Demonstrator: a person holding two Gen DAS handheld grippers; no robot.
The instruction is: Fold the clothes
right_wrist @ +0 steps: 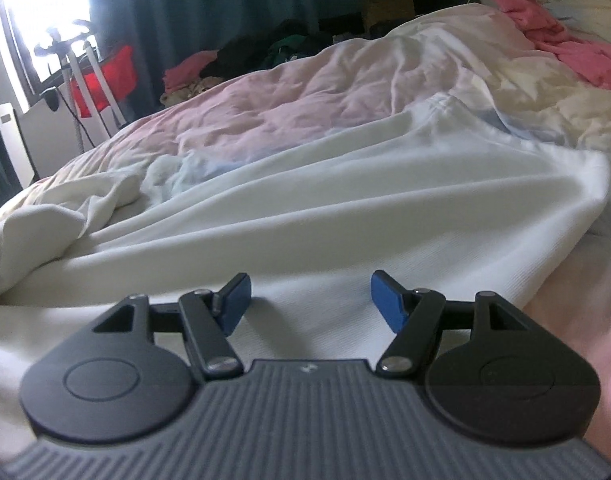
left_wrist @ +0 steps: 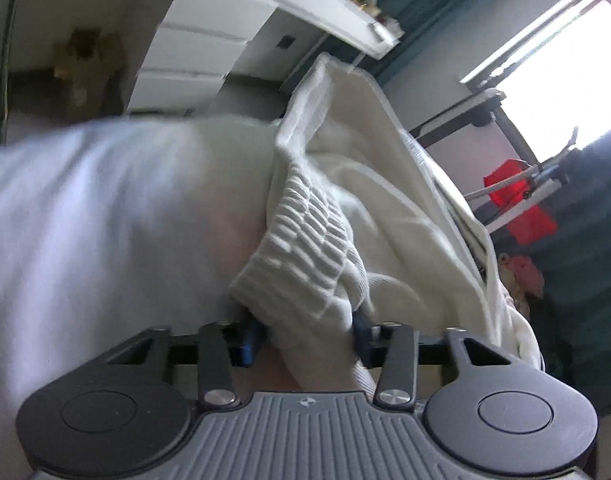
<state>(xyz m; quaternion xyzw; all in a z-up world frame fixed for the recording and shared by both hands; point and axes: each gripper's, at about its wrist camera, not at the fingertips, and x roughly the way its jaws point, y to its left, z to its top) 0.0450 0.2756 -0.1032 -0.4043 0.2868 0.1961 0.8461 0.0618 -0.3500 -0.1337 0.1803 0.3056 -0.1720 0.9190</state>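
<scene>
While the right wrist view alone showed the white garment (right_wrist: pixel 345 216) spread across the bed (right_wrist: pixel 345 92), the left showed its ribbed cuff (left_wrist: pixel 305 240). The left claw (left_wrist: pixel 305 340) pinched that cuff; the right claw (right_wrist: pixel 309 300) stood spread, empty, over the cloth.

Rumpled bed (right_wrist: pixel 345 80) carries a white garment (right_wrist: pixel 345 208) and pink clothes (right_wrist: pixel 565 44)

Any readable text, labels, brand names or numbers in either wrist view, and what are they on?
None readable.
Left gripper body: a small round emblem, no letters.
Right gripper body: the same emblem, blurred.
Cream knit garment: no tag or print visible.
</scene>
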